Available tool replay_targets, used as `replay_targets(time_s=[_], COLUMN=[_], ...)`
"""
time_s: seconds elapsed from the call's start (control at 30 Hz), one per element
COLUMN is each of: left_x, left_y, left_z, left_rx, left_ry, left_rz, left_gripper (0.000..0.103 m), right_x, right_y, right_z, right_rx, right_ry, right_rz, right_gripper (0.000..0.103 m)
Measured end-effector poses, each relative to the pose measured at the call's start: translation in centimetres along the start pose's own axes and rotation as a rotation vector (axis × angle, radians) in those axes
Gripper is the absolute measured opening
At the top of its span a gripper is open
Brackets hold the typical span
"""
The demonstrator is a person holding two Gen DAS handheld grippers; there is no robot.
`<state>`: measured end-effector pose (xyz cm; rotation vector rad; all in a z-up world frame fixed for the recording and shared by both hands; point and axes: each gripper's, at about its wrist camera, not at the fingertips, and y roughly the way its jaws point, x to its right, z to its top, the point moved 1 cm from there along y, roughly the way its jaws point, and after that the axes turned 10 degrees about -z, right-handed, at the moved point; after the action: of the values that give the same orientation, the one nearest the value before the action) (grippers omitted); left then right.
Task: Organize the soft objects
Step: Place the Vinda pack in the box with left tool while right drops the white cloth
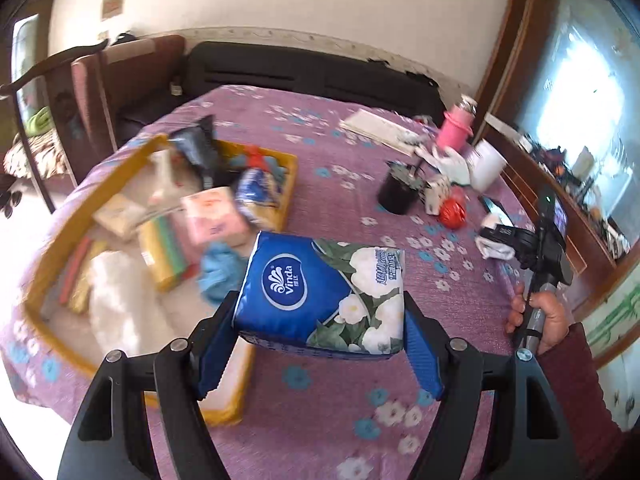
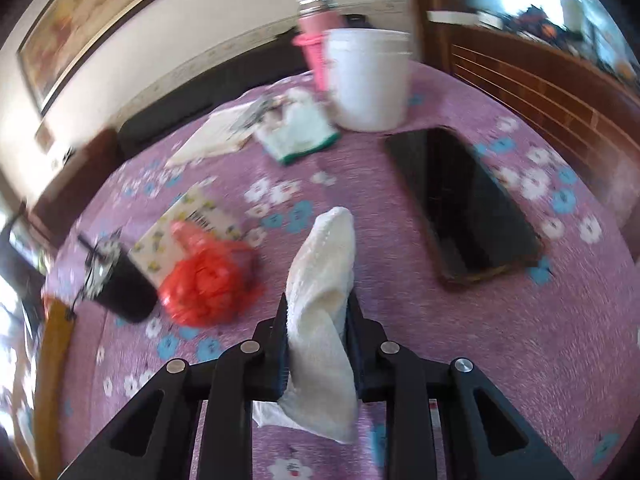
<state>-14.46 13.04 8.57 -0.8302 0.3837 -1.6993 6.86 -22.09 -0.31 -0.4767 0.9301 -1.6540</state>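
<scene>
My left gripper is shut on a blue Vinda tissue pack with white flowers, held above the purple flowered tablecloth. Left of the pack stands a yellow-rimmed tray holding several soft items: a pink tissue pack, a white fluffy cloth, a blue cloth. My right gripper is shut on a white knitted sock, which sticks forward past the fingertips. In the left wrist view, the right gripper is at the far right with the sock, held by a hand.
A black phone lies right of the sock. A red net bag, a black cup and a patterned notebook sit to the left. A white tub, a pink bottle and a green-edged cloth stand further back.
</scene>
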Motion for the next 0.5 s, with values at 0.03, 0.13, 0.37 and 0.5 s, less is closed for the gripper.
replay_targets(time_s=[0.03,0.13,0.37,0.5], left_x=[-0.9,-3.6,-11.4,-13.8], left_y=[-1.0,-3.9,-7.3,-6.9], left_z=[-0.3,-1.1,-0.2,2.4], left_rx=[0.01,0.044,0.065,0.075], left_ry=[-0.012,-0.033,-0.124,-0.113], left_rz=[0.011,0.048,0.103,0.126], left_gripper=[0.075,0.075,0.075,0.075], right_x=[0.8,1.4,-0.1,-3.7], right_y=[0.0,-1.3,-6.6,-9.9], right_z=[-0.1,-1.2,-5.4,-6.0], right_rx=[-0.014,-0.024,-0.015,0.013], right_ry=[0.036,0.033,-0.11,-0.176], right_rz=[-0.007,-0.021,-0.076,0.0], right_gripper=[0.022,0.02,0.02,0.02])
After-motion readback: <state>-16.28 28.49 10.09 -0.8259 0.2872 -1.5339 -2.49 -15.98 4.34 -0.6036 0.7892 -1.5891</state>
